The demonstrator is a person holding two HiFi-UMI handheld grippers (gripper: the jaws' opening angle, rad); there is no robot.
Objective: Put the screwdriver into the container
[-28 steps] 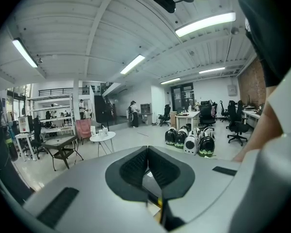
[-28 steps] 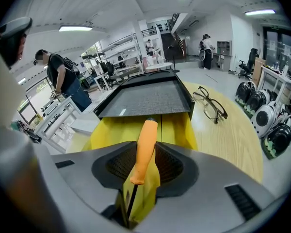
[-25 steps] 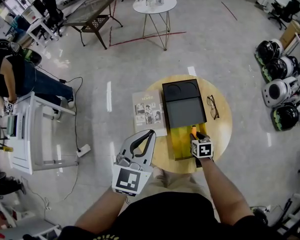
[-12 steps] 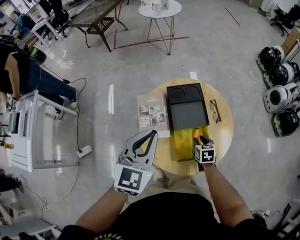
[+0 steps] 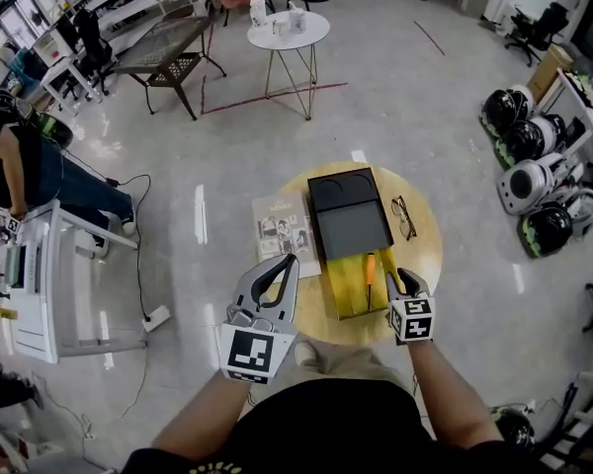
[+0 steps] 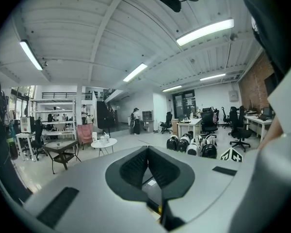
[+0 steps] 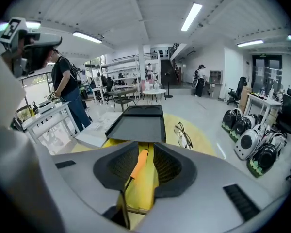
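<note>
The screwdriver (image 5: 369,269), with an orange handle, lies lengthwise in the yellow container (image 5: 346,289), whose black lid (image 5: 348,220) is slid toward the far side. My right gripper (image 5: 398,280) hangs just right of it, above the table's near edge. Its jaws have just been closing but are still open, with nothing between the pads. In the right gripper view the screwdriver (image 7: 138,163) shows below, through the gap of the right gripper (image 7: 145,152), inside the yellow container (image 7: 144,191). My left gripper (image 5: 289,262) is shut and empty, left of the table; the left gripper (image 6: 148,150) faces the room.
The round wooden table (image 5: 427,250) also carries a pair of glasses (image 5: 403,217) right of the lid and a booklet (image 5: 280,230) at its left edge. Helmets (image 5: 529,191) lie on the floor to the right. A white shelf unit (image 5: 49,284) stands at left.
My right gripper has lifted up and back from the yellow container, leaving the screwdriver lying inside it. The left gripper has stayed in place.
</note>
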